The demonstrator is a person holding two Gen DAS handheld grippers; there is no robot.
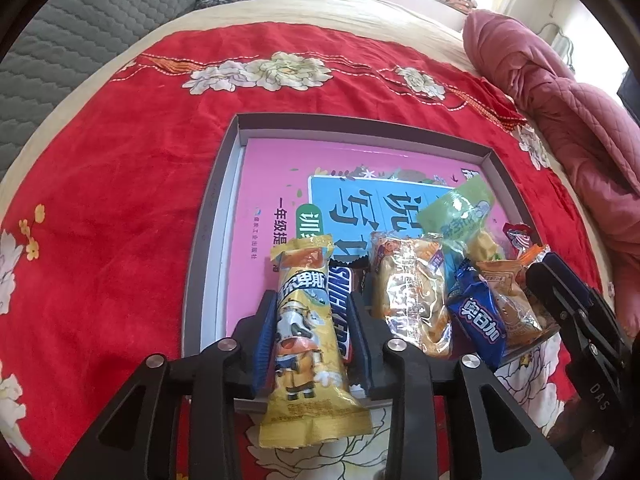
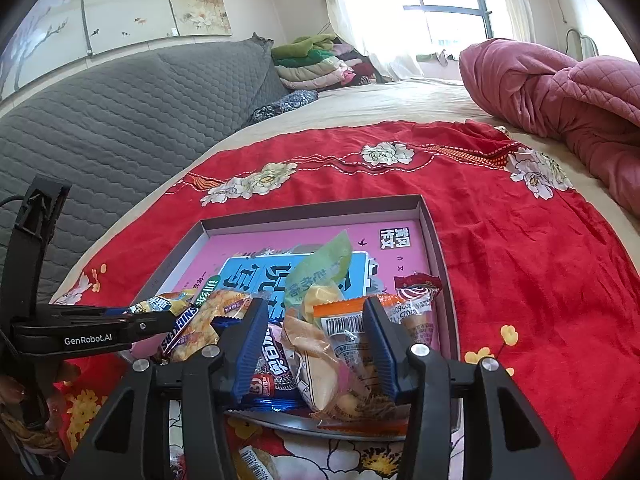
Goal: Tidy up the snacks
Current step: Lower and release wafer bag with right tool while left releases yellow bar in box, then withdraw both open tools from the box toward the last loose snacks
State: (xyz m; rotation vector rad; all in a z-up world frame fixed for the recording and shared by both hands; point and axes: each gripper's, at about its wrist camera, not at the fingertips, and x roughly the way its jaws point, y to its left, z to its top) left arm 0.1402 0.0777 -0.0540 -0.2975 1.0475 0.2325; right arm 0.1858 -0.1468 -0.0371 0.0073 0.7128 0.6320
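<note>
A shallow grey box (image 1: 216,208) with a pink book in it lies on the red floral cloth, and snacks are piled at its near end. My left gripper (image 1: 311,304) stands open around a yellow cartoon packet (image 1: 308,344). That packet lies over the box's near rim beside a Snickers bar (image 1: 340,288). My right gripper (image 2: 315,308) is open too, its blue pads either side of a clear orange-edged packet (image 2: 340,344) without pressing on it. A blue packet (image 2: 272,360), a green packet (image 2: 324,264) and a red-wrapped sweet (image 2: 416,284) lie around it.
The red floral cloth (image 2: 520,264) covers a bed. A bunched pink quilt (image 2: 560,92) lies at the right. A grey quilted headboard (image 2: 120,120) rises on the left, with folded clothes (image 2: 316,60) behind it. Another snack packet (image 2: 256,460) lies on the cloth before the box.
</note>
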